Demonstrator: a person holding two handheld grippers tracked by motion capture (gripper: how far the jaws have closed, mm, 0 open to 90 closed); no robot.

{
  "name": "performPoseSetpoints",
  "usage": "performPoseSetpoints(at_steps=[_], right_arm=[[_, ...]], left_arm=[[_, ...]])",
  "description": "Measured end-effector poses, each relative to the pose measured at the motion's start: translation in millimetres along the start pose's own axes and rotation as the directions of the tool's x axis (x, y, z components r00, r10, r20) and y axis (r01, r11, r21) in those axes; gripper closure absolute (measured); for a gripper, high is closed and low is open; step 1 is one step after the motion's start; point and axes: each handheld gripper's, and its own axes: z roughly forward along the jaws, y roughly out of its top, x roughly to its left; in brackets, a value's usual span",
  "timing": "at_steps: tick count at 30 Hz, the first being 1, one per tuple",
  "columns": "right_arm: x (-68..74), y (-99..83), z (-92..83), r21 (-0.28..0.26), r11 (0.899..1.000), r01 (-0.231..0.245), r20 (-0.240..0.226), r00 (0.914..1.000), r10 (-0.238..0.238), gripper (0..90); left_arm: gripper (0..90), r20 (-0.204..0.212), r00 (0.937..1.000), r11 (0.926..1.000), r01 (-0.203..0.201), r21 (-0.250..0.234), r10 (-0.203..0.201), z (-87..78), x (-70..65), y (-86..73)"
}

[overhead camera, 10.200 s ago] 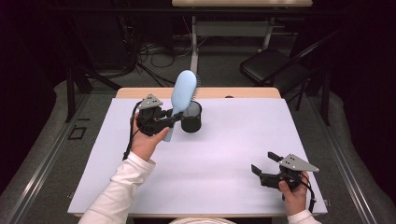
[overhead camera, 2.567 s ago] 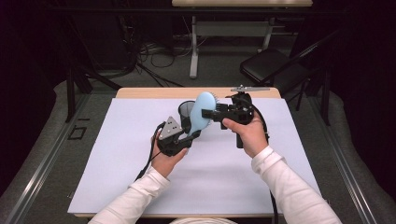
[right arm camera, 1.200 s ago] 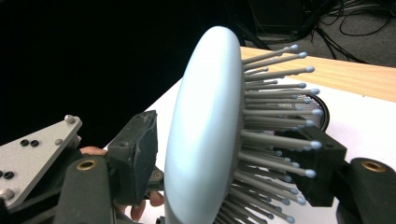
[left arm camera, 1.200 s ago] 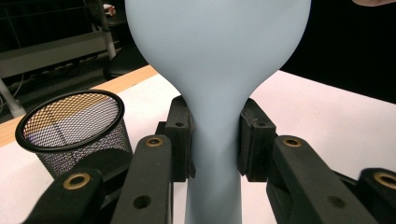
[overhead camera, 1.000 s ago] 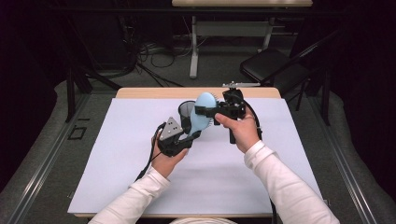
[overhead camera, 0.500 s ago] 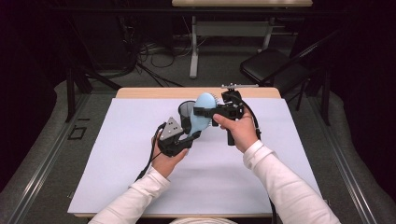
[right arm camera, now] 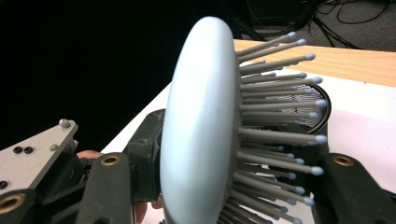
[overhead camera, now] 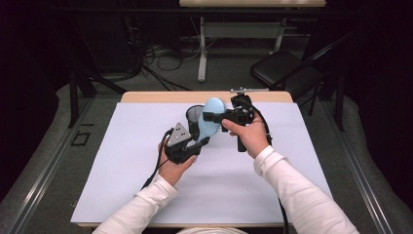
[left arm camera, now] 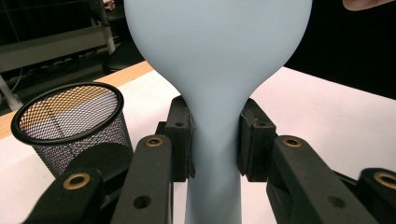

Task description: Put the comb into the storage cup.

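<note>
Jaws of both grippers clamp the blue hairbrush (overhead camera: 212, 117): left on its handle, right just closing on its head.

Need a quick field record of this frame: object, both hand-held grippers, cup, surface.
object: light blue hairbrush, held above the table
left hand-held gripper: shut on the brush handle
right hand-held gripper: jaws just closing on the brush head, back and bristle sides
cup: black mesh cup, upright, beside the brush
surface: white sheet on the table

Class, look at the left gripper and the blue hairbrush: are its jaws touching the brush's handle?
Touching. In the left gripper view, the left gripper has both jaws pressed flat on the hairbrush handle.
</note>
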Motion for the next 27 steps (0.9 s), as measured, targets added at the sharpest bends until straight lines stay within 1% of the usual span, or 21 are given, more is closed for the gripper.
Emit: performPoseSetpoints(at_steps=[10, 13, 23, 27], right_arm=[[-0.1, -1.2, -0.2, 0.005, 1.000, -0.027, 0.001, 0.9996, 0.027, 44.6], [-2.0, -1.0, -0.5, 0.017, 0.999, -0.038, -0.002, 0.9993, 0.038, 44.7], [-4.1, 0.5, -0.3, 0.042, 0.997, -0.068, -0.004, 0.9977, 0.068, 45.5], [-2.9, 0.8, -0.2, 0.043, 0.997, -0.062, -0.002, 0.9981, 0.062, 45.8]], left_arm=[[69.7, -0.001, 1.0000, 1.0000, -0.002, 0.003, 0.002, 0.9, -0.5, -0.9], [69.6, 0.002, 1.0000, 0.9999, -0.008, 0.010, 0.008, 1.2, -0.6, -1.1], [69.5, 0.007, 1.0000, 1.0000, 0.002, 0.008, -0.002, 2.9, -0.6, -2.0], [69.4, 0.008, 1.0000, 1.0000, 0.004, 0.007, -0.004, 3.0, -0.6, -2.1]])
